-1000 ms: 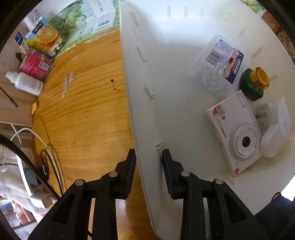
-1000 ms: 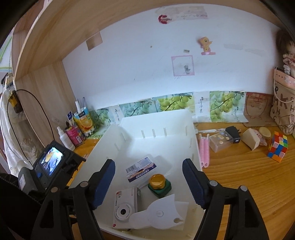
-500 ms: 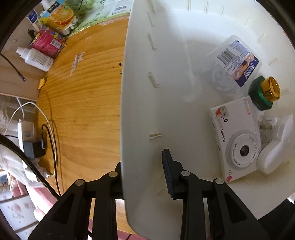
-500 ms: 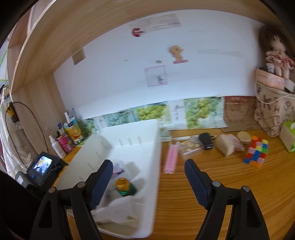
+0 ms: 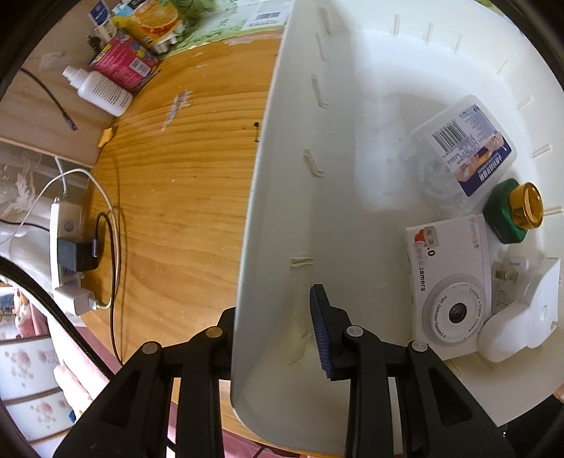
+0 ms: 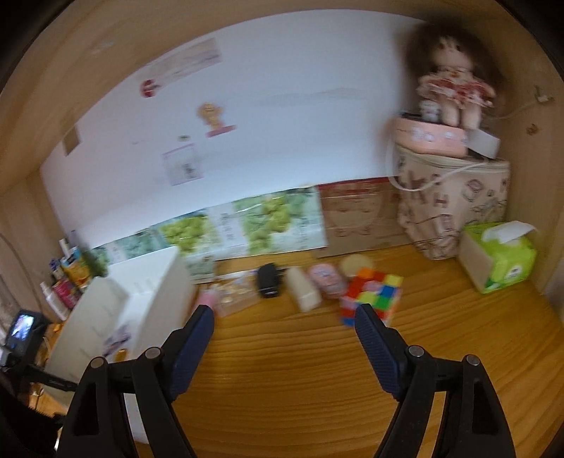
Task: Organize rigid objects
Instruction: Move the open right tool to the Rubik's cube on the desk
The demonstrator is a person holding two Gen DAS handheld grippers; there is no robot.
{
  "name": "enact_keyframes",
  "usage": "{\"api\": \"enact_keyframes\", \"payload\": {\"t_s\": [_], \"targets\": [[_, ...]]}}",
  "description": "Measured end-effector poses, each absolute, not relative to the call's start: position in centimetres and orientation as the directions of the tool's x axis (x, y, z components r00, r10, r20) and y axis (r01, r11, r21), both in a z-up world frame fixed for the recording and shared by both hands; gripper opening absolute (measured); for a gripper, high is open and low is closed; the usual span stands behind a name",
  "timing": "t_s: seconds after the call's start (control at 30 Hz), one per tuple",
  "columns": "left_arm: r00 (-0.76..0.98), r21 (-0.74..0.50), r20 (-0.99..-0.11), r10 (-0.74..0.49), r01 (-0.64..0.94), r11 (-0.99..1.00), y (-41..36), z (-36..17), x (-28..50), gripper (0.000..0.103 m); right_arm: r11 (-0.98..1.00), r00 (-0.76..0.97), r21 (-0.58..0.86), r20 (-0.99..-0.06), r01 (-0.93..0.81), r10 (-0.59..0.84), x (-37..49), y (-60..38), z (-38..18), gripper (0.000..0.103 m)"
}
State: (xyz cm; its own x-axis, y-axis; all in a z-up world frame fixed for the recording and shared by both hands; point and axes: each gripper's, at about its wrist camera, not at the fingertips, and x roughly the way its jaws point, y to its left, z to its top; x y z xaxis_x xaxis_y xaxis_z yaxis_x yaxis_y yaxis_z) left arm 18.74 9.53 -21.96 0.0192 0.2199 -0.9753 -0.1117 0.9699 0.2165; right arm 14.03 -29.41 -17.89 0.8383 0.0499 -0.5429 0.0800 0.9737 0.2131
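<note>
grainy wooden desk (image 5: 183, 183) bears smooth white bin (image 5: 282, 229)

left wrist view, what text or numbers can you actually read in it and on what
"camera", first letter partly covered, on the white toy camera.
".0" above it on the same camera face.
Small print ringing the lens: too small to read surely.
Barcode and blue label on the clear plastic box: characters too small to read.
Red pack and orange juice carton on the desk: print too small to read.
</note>
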Motion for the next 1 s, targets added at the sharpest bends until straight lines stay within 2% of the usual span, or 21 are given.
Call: {"api": "enact_keyframes", "payload": {"t_s": [0.2, 1.0], "targets": [[0.021, 0.24, -0.969, 0.247, -0.166, 0.956, 10.2, -22.0, 18.8, 0.033, 0.975, 0.821, 0.198, -0.57, 0.102, 0.03, 16.0, -32.9, -18.7, 0.087], [-0.017, 0.268, -0.961, 0.275, -0.286, 0.92, 11.2, -22.2, 18.9, 0.035, 0.984, 0.709, 0.164, -0.702, 0.075, 0.063, 23.8, -35.2, -25.5, 0.087]]}}
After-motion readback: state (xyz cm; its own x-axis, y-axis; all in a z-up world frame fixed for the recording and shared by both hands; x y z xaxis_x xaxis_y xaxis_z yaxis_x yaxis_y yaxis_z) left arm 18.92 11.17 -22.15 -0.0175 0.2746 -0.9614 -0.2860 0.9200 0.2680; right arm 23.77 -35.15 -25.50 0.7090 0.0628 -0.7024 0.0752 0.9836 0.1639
